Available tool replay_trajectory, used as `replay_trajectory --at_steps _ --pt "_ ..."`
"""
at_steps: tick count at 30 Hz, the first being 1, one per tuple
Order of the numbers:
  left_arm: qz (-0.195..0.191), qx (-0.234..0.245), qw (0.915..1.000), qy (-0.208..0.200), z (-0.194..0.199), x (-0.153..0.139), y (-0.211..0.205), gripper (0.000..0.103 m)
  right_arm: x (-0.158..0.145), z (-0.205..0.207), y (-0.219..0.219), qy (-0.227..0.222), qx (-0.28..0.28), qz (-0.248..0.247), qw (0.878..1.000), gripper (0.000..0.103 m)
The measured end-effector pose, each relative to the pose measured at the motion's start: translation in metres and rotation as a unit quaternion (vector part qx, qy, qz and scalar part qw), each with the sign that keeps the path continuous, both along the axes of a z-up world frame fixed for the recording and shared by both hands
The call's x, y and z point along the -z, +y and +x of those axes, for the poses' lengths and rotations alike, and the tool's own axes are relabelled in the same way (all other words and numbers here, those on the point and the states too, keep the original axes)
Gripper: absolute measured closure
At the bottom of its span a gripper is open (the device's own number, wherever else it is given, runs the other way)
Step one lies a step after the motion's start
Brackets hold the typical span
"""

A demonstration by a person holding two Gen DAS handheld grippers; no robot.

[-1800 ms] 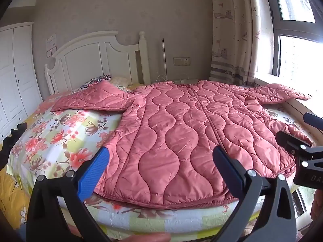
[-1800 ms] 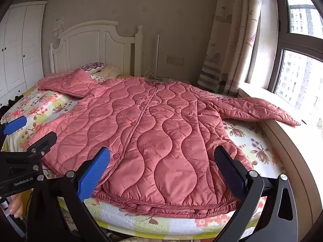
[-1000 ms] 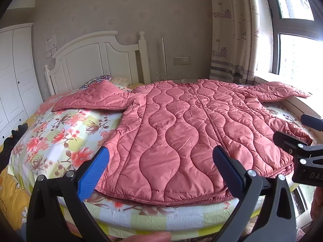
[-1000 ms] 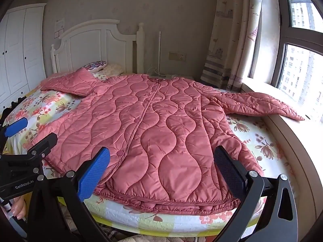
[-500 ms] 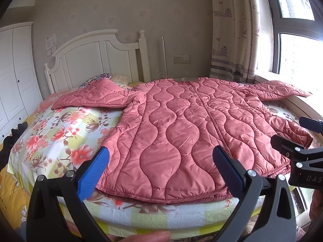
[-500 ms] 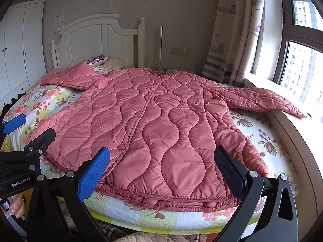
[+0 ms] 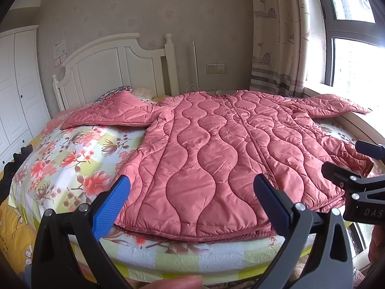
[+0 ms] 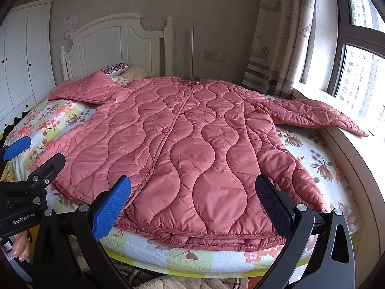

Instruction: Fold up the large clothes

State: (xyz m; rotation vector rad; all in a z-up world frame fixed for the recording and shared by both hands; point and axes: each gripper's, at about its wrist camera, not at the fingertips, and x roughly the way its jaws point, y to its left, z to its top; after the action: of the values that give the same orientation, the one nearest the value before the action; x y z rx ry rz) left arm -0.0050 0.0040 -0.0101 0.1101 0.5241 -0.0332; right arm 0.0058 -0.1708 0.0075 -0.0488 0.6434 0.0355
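Note:
A large pink quilted coat (image 7: pixel 216 149) lies flat and spread out on the bed, hem toward me, front closed with snaps. It also shows in the right wrist view (image 8: pixel 182 144). One sleeve (image 7: pixel 108 115) lies out to the left toward the pillows. The other sleeve (image 8: pixel 312 115) reaches right onto the window sill. My left gripper (image 7: pixel 191 192) is open and empty, just short of the hem at the foot of the bed. My right gripper (image 8: pixel 192 192) is open and empty, also just short of the hem, to the right of the left one.
The bed has a floral sheet (image 7: pixel 67 159) and a white headboard (image 7: pixel 115 72). Pillows (image 8: pixel 125 72) lie at the head. A white wardrobe (image 7: pixel 16 91) stands at the left. A window sill (image 8: pixel 349 149) and curtain (image 8: pixel 272 48) run along the right.
Both grippers have drifted slightly closer to the hem at the foot of the bed. The coat has not moved and both grippers stay open.

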Motion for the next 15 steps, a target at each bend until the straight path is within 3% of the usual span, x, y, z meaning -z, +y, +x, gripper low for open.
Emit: replay_trajectory --at_steps 15 --pt "-0.007 -0.006 0.9995 0.03 0.0099 0.0055 0.0022 0.002 0.0045 0.0011 -0.0052 0.008 0.003 0.01 1.0 0.004"
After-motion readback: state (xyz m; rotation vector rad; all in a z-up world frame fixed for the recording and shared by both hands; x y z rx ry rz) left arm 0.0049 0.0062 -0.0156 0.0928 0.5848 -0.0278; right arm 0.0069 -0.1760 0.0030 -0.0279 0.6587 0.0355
